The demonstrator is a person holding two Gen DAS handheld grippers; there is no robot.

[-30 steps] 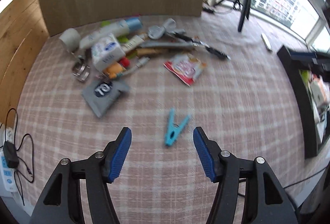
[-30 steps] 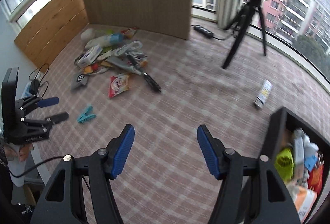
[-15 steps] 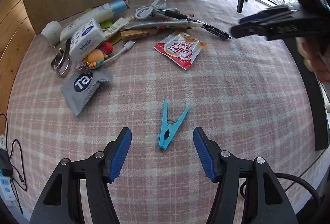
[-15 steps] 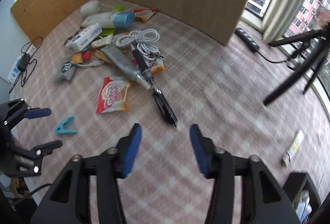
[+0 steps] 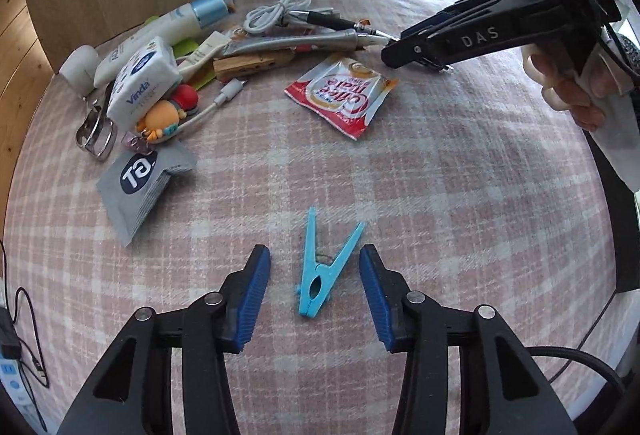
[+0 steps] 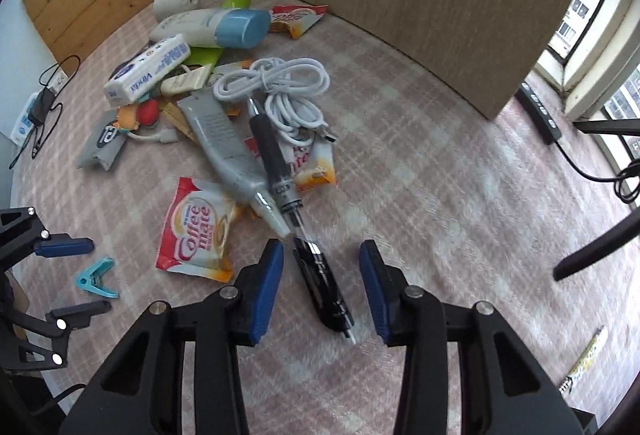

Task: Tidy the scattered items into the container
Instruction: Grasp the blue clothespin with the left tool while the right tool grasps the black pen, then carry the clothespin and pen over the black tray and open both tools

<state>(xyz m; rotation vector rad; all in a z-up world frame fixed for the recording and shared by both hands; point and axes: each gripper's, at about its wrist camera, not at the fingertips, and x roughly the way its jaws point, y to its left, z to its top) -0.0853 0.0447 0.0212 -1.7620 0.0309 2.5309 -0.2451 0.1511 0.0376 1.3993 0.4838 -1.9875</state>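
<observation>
Left tool (image 5: pixel 315 293) closing, peg (image 5: pixel 323 271) between untouched pads, lower centre, right tool (image 6: pixel 322 289) closing, black pen (image 6: pixel 320 285) between pads, no contact, checked cloth (image 5: pixel 460 175) beneath

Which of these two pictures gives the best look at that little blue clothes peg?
The left wrist view: the clothes peg lies close and sharp between the closing left gripper, untouched. The right wrist view shows it only small, near the left edge.
</observation>
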